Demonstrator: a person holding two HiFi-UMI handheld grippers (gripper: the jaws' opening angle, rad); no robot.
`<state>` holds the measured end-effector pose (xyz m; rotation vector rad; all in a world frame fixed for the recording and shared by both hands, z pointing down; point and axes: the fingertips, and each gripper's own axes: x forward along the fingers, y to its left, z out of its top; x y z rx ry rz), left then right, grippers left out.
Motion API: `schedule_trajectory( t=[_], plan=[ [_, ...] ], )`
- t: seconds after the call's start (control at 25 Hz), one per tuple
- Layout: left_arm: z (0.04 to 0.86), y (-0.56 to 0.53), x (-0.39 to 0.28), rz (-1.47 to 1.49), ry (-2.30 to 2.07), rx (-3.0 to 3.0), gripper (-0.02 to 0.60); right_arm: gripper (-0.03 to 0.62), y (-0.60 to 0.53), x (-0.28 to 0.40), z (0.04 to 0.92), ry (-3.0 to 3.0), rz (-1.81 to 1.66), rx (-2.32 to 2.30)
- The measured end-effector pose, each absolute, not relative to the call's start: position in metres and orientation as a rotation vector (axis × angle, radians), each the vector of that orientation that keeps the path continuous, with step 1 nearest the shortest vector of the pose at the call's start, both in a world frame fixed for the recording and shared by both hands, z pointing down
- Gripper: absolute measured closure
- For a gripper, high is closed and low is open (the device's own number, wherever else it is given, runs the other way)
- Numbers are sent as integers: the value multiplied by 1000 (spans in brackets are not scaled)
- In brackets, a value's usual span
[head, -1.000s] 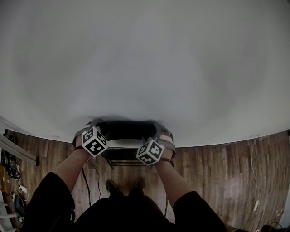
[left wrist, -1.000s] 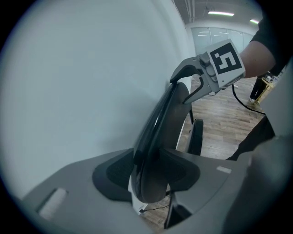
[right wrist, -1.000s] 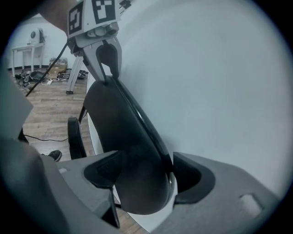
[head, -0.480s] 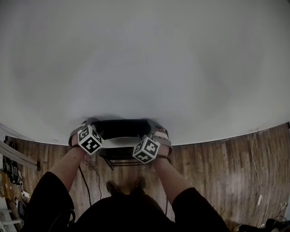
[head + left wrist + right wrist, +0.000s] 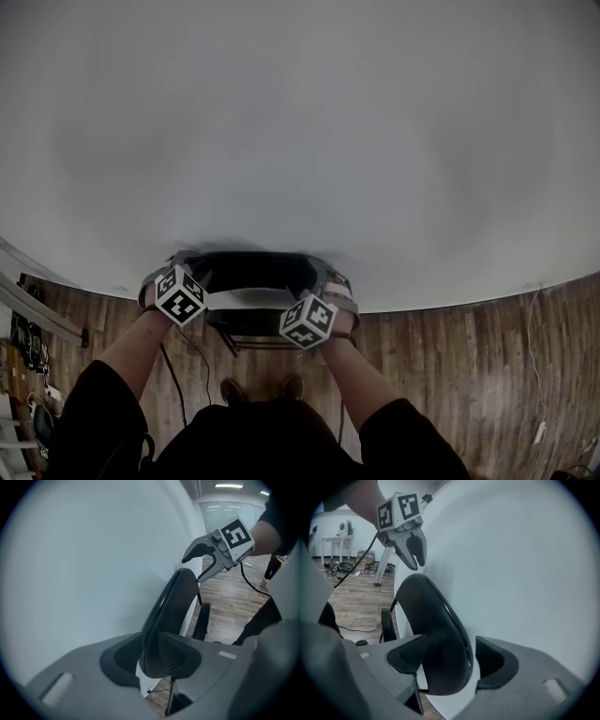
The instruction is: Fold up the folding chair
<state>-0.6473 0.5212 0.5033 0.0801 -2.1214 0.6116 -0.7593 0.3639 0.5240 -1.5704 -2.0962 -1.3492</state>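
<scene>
Black backrest (image 5: 253,269): top bar of the folding chair (image 5: 251,321), which stands against the white wall (image 5: 300,122), dead ahead of the person at 12 o'clock.
Long axis: the backrest's top edge runs 9 to 3 o'clock across the head view; both grippers reach onto it from the 6 o'clock side.
Seat (image 5: 258,323): shows under the backrest, toward 6 o'clock, over the wooden floor (image 5: 450,375). Whether it is fully let down I cannot tell.
Left gripper (image 5: 151,654): at the 9 o'clock end of the bar. Its jaws have just been closing, and in its own view the curved rim of the backrest sits between the pads with both pressing on it. Reads as clamped.
Right gripper (image 5: 450,660): at the 3 o'clock end. Jaws stand wide around the rim; the pad on the room side touches it, and a strip of white wall shows between the rim and the wall-side pad. Not gripping yet.
Nearer hand: neither. Both sit on the same bar, one at each end.
Step in hand (judgement): taking hold of the backrest before the fold. The right jaws need to shut first, and the chair stands close to the wall, which leaves little room behind it.
</scene>
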Motion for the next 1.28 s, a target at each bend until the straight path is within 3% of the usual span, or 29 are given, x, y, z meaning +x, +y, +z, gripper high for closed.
schedule_trajectory(
  t=[0.28, 0.44, 0.68, 1.28],
  plan=[
    [491, 488, -619, 545, -2204, 71, 472, 290, 354, -739, 522, -2094, -1238, -1654],
    [492, 470, -578, 488, -2248, 69, 506, 303, 342, -708, 525, -2055, -1196, -1668],
    [499, 453, -523, 427, -2301, 94, 508, 312, 320, -664, 521, -2058, -1146, -1624],
    [470, 374, -419, 309, -2554, 339, 531, 348, 282, -493, 502, -2068, -842, -1535]
  ],
)
